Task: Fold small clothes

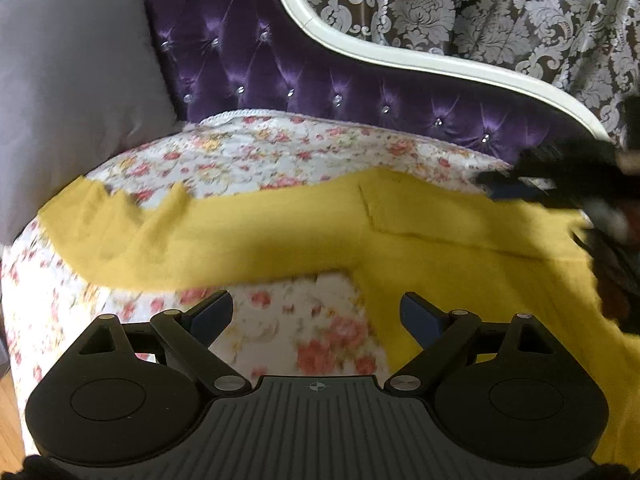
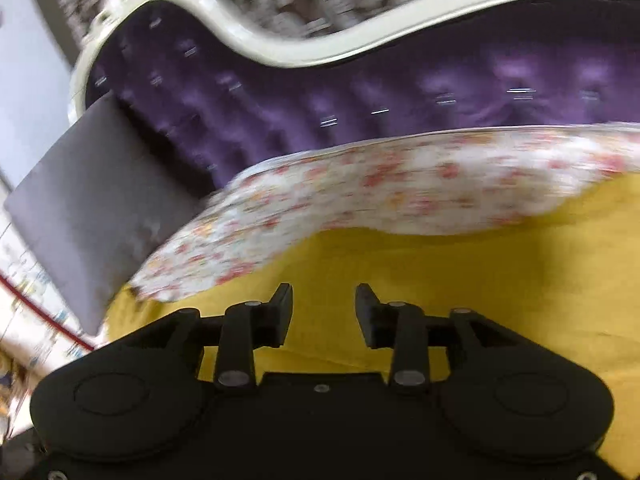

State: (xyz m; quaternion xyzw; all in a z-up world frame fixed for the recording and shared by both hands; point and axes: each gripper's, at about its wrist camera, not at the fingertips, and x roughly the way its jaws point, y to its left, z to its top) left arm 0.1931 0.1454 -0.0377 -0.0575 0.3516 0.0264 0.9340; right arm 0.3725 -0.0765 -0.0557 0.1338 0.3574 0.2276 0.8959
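Observation:
A mustard-yellow knit garment [image 1: 280,236] lies spread on the floral cover [image 1: 256,152], one long sleeve stretched to the left. My left gripper [image 1: 316,312] is open and empty, above the cover just below the sleeve, its right finger over the garment's body. My right gripper [image 2: 324,308] is open and empty, hovering over the yellow garment [image 2: 440,264]. The right gripper also shows blurred at the right edge of the left wrist view [image 1: 560,184], by the garment's far right edge.
A grey cushion [image 1: 72,92] leans at the left end of the seat. The purple tufted backrest [image 1: 288,68] with a cream frame [image 1: 360,46] rises behind. A patterned curtain [image 1: 480,8] hangs beyond. Wood floor [image 1: 8,412] shows at the lower left.

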